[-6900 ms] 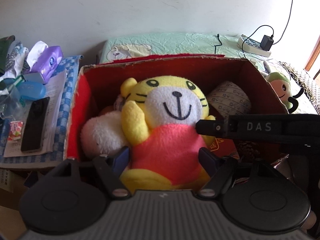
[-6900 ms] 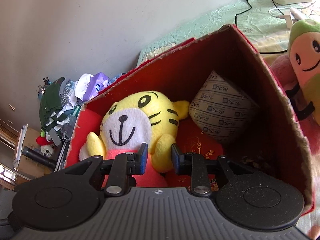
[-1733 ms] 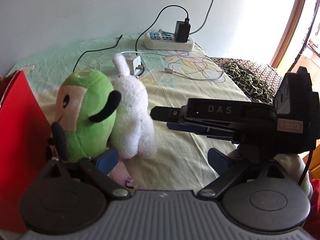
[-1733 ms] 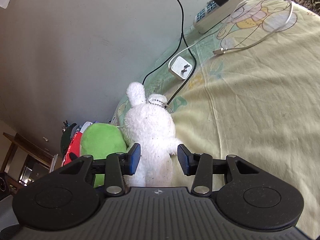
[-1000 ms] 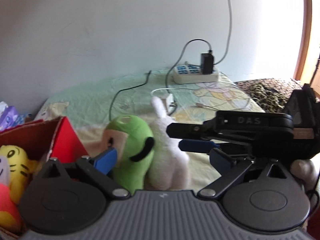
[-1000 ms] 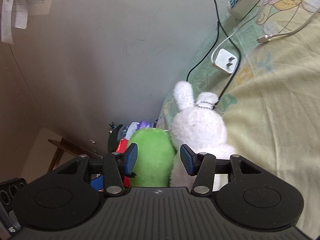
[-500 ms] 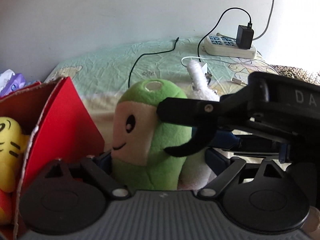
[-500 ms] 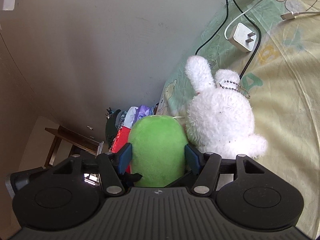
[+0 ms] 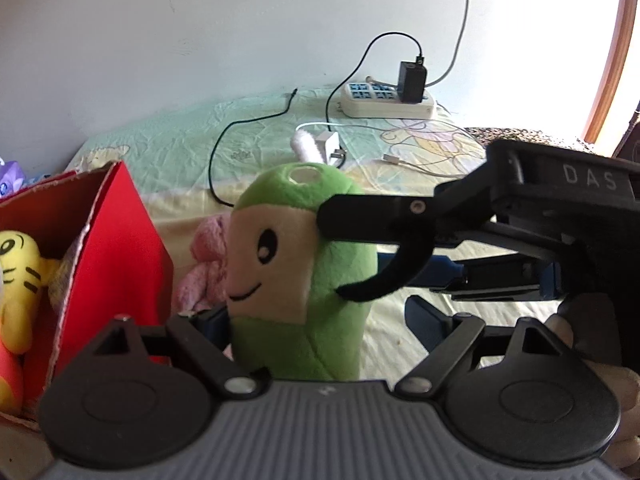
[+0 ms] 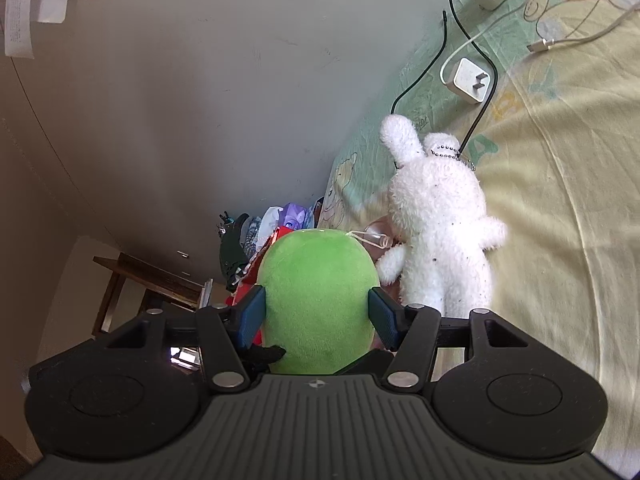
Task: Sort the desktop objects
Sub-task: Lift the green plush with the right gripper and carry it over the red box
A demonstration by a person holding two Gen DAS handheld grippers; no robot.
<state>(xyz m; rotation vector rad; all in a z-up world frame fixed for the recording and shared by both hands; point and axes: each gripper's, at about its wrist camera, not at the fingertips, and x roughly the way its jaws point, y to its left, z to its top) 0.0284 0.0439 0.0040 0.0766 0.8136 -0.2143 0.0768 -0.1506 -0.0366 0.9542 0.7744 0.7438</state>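
Close behind green plush (image 10: pixel 318 288), white rabbit (image 10: pixel 438 216), seemingly touching, red box (image 9: pixel 116 248) leftward

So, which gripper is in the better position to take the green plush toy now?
Probably the right gripper: its open fingers sit on both sides of the green plush toy. The left gripper is also open, but the toy stands nearer its left finger.

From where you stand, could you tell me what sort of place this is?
Probably a bedroom: soft toys such as the green plush and the white rabbit sit on a cartoon-print sheet that looks like a bed, and a power strip with a charger lies against the wall.
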